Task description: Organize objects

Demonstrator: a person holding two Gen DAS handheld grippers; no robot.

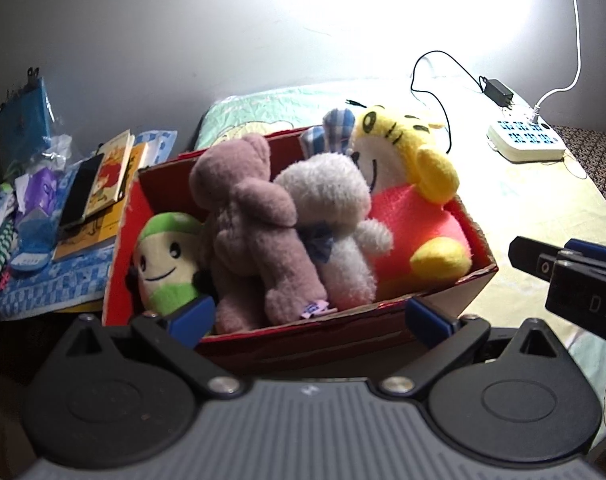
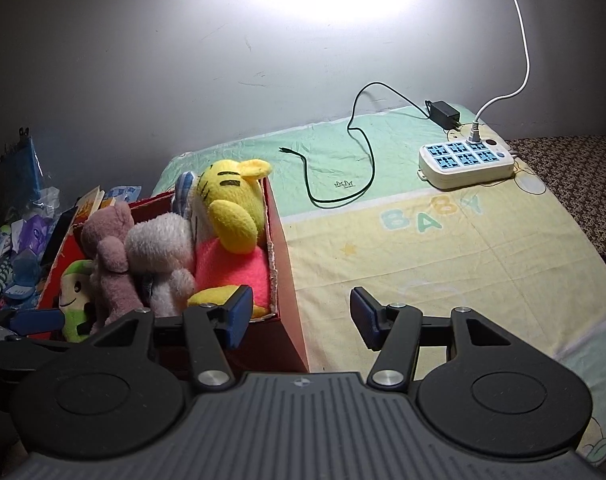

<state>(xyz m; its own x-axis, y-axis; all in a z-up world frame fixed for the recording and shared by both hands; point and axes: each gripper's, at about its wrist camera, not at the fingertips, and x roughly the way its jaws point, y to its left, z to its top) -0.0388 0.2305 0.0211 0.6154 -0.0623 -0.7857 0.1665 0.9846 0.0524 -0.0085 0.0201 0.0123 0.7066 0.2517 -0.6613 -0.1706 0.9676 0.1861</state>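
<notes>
1. Your left gripper [image 1: 309, 320] is level at the near side of the red box [image 1: 443, 300], pointing across it. Its fingers [image 1: 193, 318] are spread wide and grip nothing; the left pad sits just in front of the green doll [image 1: 165, 264], the right pad by the near wall.
2. Your right gripper [image 2: 301, 318] is held level at the box's near right corner. Its fingers [image 2: 363, 318] are spread too and hold nothing; the left pad overlaps the tiger [image 2: 231, 216] in view, but you cannot tell if it touches, and the right pad is over the bed sheet [image 2: 423, 248].
3. The box stands on the bed, packed with four plush toys: the green doll, a brown bear [image 1: 247, 220], a white plush [image 1: 335, 208] and the tiger, side by side.
4. Left of the box lie books [image 1: 111, 176] on a blue cloth [image 1: 55, 280].
5. Far right on the sheet sits a power strip [image 2: 465, 158], with a black cable [image 2: 363, 160] looping nearby.
</notes>
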